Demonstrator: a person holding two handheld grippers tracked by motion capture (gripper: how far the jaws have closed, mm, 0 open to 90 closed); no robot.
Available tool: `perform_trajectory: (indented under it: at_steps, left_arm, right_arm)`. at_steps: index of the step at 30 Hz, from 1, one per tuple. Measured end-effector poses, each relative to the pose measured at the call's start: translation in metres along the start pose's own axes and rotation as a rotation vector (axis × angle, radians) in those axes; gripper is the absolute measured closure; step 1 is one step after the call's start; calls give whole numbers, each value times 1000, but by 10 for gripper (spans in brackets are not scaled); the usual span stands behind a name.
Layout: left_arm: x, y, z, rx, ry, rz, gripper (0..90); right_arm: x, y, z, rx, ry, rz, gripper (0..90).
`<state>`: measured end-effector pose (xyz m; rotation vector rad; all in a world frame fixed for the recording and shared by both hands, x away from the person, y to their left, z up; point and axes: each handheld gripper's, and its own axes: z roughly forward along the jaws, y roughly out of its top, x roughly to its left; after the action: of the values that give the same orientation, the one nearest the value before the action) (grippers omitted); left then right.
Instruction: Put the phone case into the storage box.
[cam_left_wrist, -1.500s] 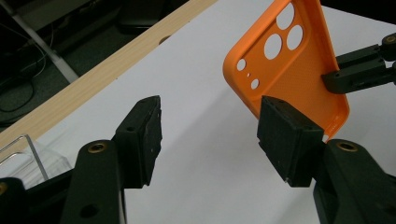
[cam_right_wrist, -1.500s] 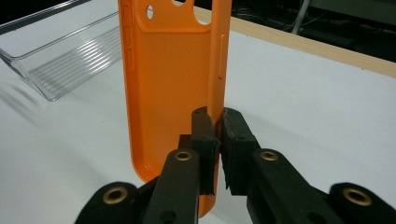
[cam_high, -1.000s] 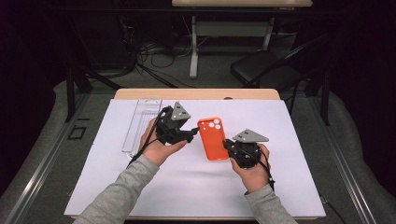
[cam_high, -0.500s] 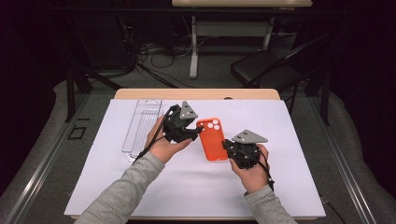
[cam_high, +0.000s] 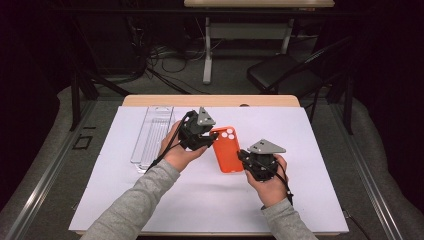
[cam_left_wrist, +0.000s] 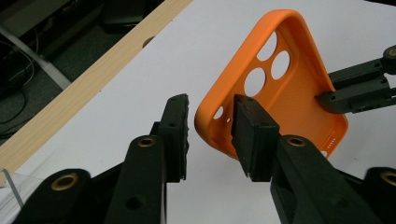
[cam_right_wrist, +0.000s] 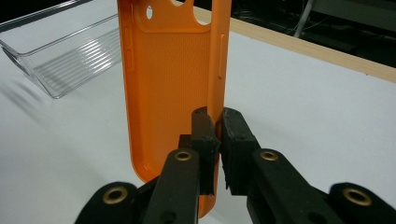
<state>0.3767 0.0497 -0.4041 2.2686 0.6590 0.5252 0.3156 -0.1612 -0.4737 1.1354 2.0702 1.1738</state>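
An orange phone case (cam_high: 227, 150) is held tilted up off the white table sheet (cam_high: 310, 130), its open inside showing in both gripper views. My right gripper (cam_high: 245, 157) is shut on the case's long side wall (cam_right_wrist: 219, 70) near its lower end (cam_right_wrist: 215, 116). My left gripper (cam_high: 209, 139) is at the case's camera-hole corner (cam_left_wrist: 210, 105). Its jaws have just been closing and stand astride the corner rim (cam_left_wrist: 208, 119). One pad (cam_left_wrist: 250, 130) sits inside the case, and a gap remains at the outer pad (cam_left_wrist: 177, 126). The right gripper's jaws also show at the far edge of the case (cam_left_wrist: 355, 88).
A clear ribbed plastic tray (cam_high: 152, 135) lies at the left of the sheet, also seen behind the case (cam_right_wrist: 70, 56). The wooden table edge (cam_high: 210, 100) runs along the back. Beyond it stand a dark chair (cam_high: 280, 75), table legs and floor cables.
My left gripper has shifted slightly right onto the case's upper corner, and its jaws have narrowed around the rim. The right gripper and the case have stayed put.
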Motion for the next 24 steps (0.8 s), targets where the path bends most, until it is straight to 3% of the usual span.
perform_trajectory:
  at_steps: [24]
  left_arm:
    - [3, 3, -2, 24, -7, 14, 797]
  right_arm:
    - [0, 0, 0, -4, 6, 6, 845]
